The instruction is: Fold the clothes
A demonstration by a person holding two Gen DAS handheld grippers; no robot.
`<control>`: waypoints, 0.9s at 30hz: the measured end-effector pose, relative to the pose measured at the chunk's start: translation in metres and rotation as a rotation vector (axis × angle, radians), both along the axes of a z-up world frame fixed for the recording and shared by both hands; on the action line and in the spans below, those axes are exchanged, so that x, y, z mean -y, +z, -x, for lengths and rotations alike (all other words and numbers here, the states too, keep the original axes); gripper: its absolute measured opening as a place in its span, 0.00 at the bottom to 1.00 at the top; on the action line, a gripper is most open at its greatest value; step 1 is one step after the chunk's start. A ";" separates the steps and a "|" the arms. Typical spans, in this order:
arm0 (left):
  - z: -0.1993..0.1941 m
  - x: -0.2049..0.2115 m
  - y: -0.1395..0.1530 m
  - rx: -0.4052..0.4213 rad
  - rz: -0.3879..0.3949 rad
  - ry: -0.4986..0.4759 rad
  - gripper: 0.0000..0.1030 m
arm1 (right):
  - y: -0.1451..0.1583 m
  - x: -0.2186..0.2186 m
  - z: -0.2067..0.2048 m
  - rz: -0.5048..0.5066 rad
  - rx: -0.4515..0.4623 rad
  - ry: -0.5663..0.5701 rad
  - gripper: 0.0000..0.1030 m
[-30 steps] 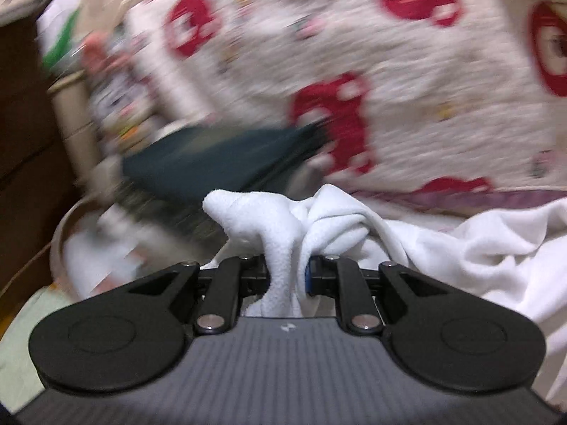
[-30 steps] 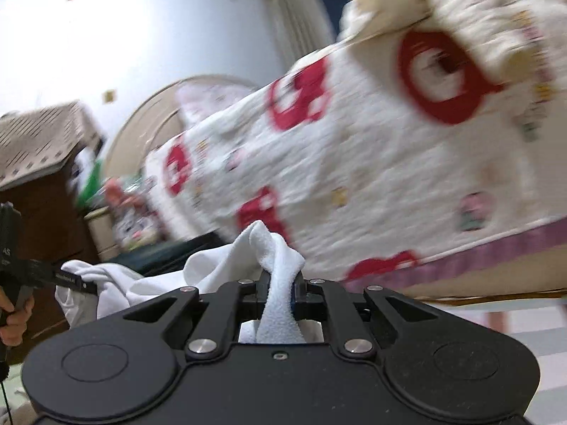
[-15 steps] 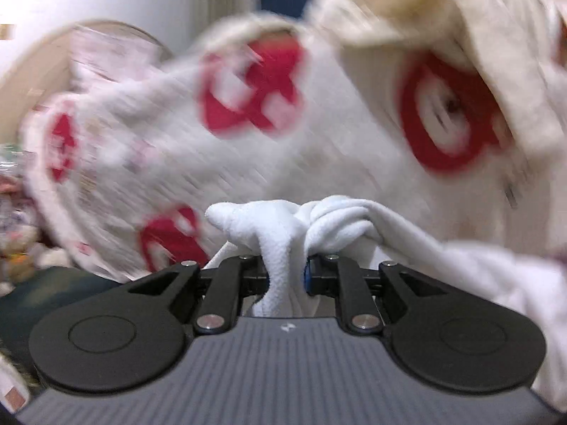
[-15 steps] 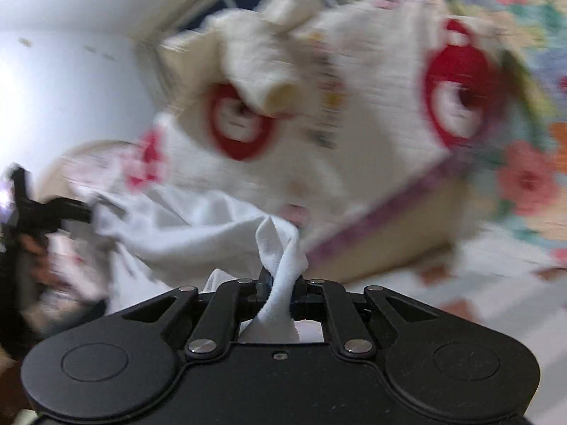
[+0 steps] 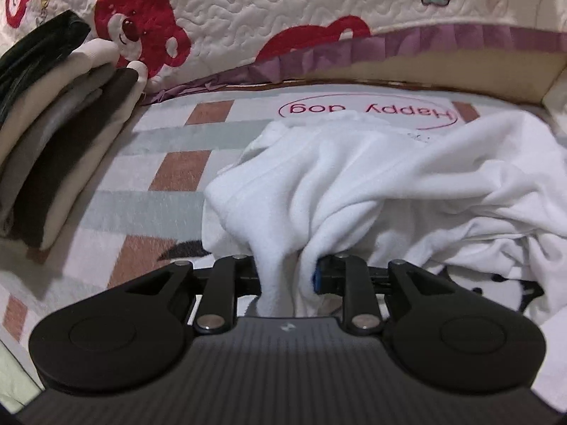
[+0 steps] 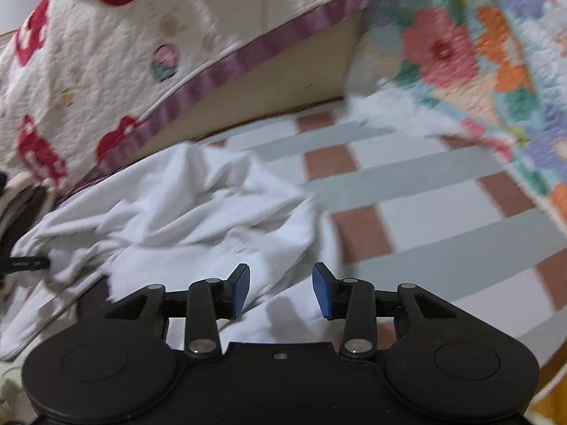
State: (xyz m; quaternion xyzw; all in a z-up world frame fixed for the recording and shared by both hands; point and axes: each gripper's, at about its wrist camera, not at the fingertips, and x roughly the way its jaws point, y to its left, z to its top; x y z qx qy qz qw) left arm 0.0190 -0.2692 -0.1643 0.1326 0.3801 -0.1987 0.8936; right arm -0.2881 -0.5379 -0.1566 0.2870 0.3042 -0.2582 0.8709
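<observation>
White garment, rumpled and unfolded, lying on the checked mat ahead of both grippers. Left gripper: jaws closed on a bunched edge of the garment, the cloth rising out of the pinch and spreading forward and to the right of the jaws. Right gripper: jaws wide apart and holding nothing; the garment lies ahead and to their left, its near hem just beyond the blue pads. A stack of folded clothes stands well to the left of the left jaws; the bear quilt hangs beyond the mat.

Step in hand, by judgement: laying the garment out flat for folding, one end gripped, the other free. The next move would call for the right jaws to take a fresh hold on an edge or corner, so that the cloth can be drawn taut between the two grippers and its wrinkles smoothed. Which edge is which cannot be told from the folds.
</observation>
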 end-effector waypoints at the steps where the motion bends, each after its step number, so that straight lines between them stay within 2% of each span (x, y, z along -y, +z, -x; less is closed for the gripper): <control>1: 0.001 0.000 0.001 0.008 -0.005 -0.007 0.23 | -0.002 -0.002 -0.001 -0.022 0.009 0.016 0.44; 5: 0.003 -0.001 0.002 0.027 -0.022 -0.021 0.33 | -0.011 -0.012 -0.005 -0.111 0.047 0.081 0.45; 8: 0.006 -0.008 -0.003 0.014 -0.004 -0.017 0.40 | -0.018 -0.017 -0.012 -0.159 0.049 0.091 0.57; 10: 0.009 -0.014 -0.007 -0.001 0.006 -0.012 0.41 | -0.024 -0.019 -0.020 -0.178 0.035 0.075 0.62; 13: 0.012 -0.019 -0.007 -0.008 0.022 -0.010 0.43 | -0.034 -0.019 -0.035 -0.184 -0.012 0.033 0.62; 17: 0.017 -0.026 -0.006 -0.019 0.044 -0.007 0.43 | -0.047 -0.016 -0.050 -0.153 -0.021 -0.002 0.62; 18: 0.018 -0.028 -0.006 -0.021 0.049 -0.006 0.43 | -0.048 -0.016 -0.051 -0.128 -0.014 0.003 0.53; 19: 0.019 -0.030 -0.005 -0.024 0.054 -0.006 0.43 | -0.047 -0.018 -0.052 -0.093 -0.010 0.010 0.21; 20: 0.021 -0.031 -0.005 -0.026 0.060 -0.005 0.43 | -0.044 -0.021 -0.051 -0.063 -0.003 0.022 0.10; 25: 0.027 -0.040 -0.004 -0.039 0.086 -0.001 0.43 | -0.018 -0.033 -0.029 0.021 0.112 0.041 0.09; 27: 0.030 -0.043 -0.002 -0.042 0.103 -0.007 0.43 | -0.008 -0.037 -0.023 0.017 0.171 0.072 0.09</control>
